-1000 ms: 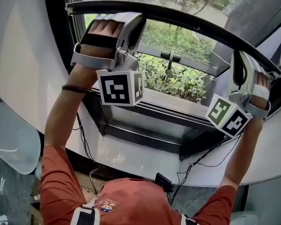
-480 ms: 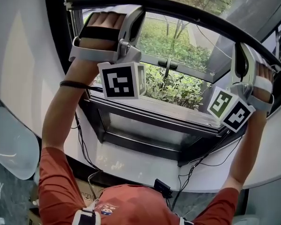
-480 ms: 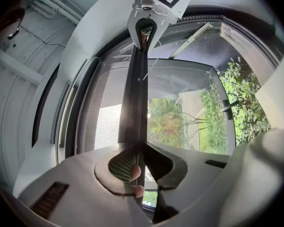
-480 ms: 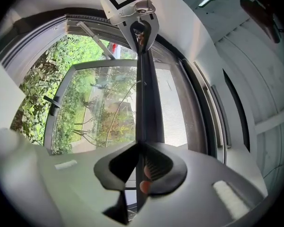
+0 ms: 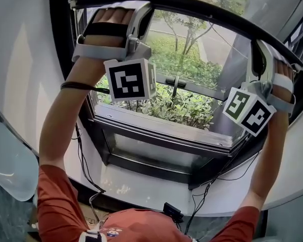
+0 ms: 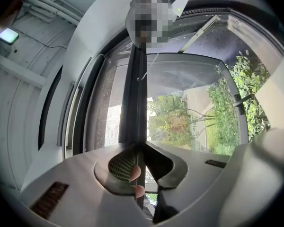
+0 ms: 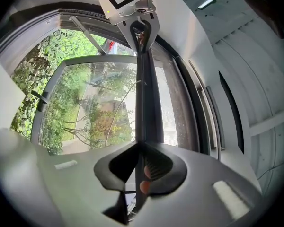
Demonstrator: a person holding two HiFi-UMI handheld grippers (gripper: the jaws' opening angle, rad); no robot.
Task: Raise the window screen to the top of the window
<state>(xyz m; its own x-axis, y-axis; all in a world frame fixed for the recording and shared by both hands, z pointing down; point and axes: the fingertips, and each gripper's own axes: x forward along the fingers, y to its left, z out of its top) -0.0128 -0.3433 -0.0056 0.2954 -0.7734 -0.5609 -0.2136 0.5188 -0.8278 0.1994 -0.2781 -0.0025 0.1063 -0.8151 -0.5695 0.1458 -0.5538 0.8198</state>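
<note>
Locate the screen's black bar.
Head view, top: the black bar spans the window, the left gripper clamping its left end, the right gripper its right end.

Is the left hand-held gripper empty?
No, the left hand-held gripper is closed on the window screen bar, which runs straight between its jaws.

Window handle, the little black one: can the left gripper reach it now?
Probably not yet. The left gripper is shut on the screen bar, and the window handle sits lower down. Nothing seems to block the way, but it must let go first.
</note>
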